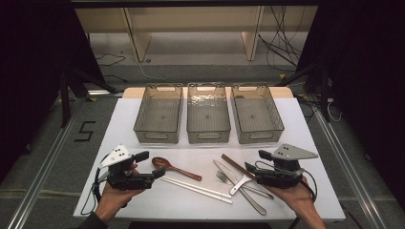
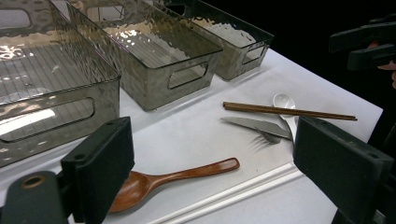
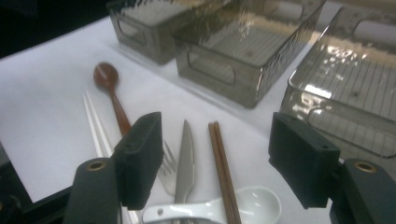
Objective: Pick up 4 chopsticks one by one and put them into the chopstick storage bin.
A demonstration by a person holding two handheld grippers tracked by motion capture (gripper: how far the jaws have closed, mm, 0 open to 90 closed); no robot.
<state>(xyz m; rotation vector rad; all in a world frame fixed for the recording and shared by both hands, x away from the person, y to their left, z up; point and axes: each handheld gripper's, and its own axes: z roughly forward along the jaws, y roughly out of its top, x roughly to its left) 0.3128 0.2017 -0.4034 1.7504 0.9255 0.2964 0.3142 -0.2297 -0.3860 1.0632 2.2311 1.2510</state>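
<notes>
Both tools idle above the near edge of the white surface [image 1: 143, 114], nothing gripped. Left tool [image 1: 145, 167]: jaws apart, empty, pointing toward the wooden spoon [image 1: 174, 167], whose bowl lies just beside its tips, no contact visible. In the left gripper view the spoon [image 2: 173, 179] sits low between the jaws, on the surface. Right tool [image 1: 253, 164]: jaws apart, empty, aimed at the cutlery pile. In the right gripper view the brown chopsticks [image 3: 223, 172] and knife [image 3: 185, 161] lie between the jaws w/ fork [image 3: 167, 172] beside them; white ceramic spoon [image 3: 224, 207] under the chopsticks' near end. White chopsticks [image 1: 196, 187] lie btwn the wooden spoon and the pile, parallel pair. Three smoky clear bins [image 1: 208, 138] in a row at the far side, side by side, well apart from both tools.
</notes>
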